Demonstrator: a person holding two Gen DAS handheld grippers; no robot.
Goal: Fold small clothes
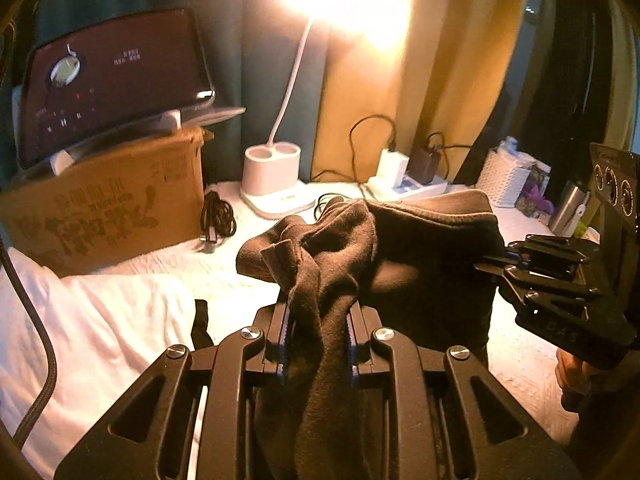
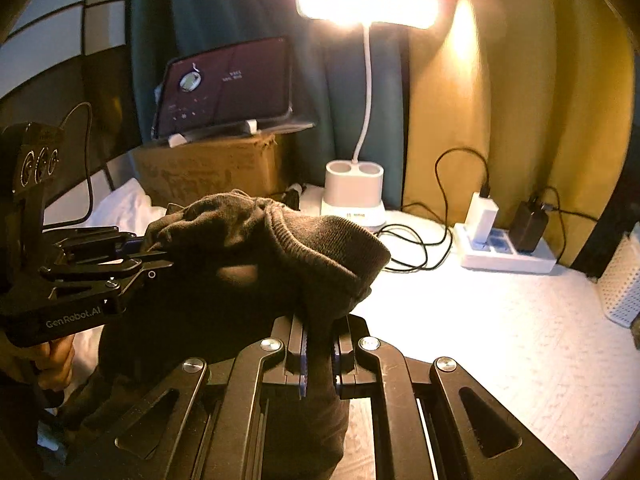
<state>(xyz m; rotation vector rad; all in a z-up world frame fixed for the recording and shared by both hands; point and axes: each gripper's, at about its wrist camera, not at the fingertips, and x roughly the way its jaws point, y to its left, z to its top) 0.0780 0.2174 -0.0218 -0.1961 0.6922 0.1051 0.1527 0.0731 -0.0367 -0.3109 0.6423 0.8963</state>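
Two grippers hold one dark brown knitted garment (image 1: 400, 248) above the white bedcover (image 1: 100, 320): in the left wrist view the left gripper (image 1: 318, 320) pinches a bunched fold of the cloth between its blue-padded fingers, the right gripper (image 1: 494, 258) clamps the garment's far edge at the right, and a cardboard box (image 1: 108, 200), a lit desk lamp (image 1: 272, 176) and a power strip (image 1: 404, 186) stand behind. In the right wrist view the right gripper (image 2: 318, 334) is pressed together on the cloth below the ribbed cuff (image 2: 320, 236), the left gripper (image 2: 154, 250) grips the opposite side at the left, and the garment hangs suspended between them, clear of the bedcover.
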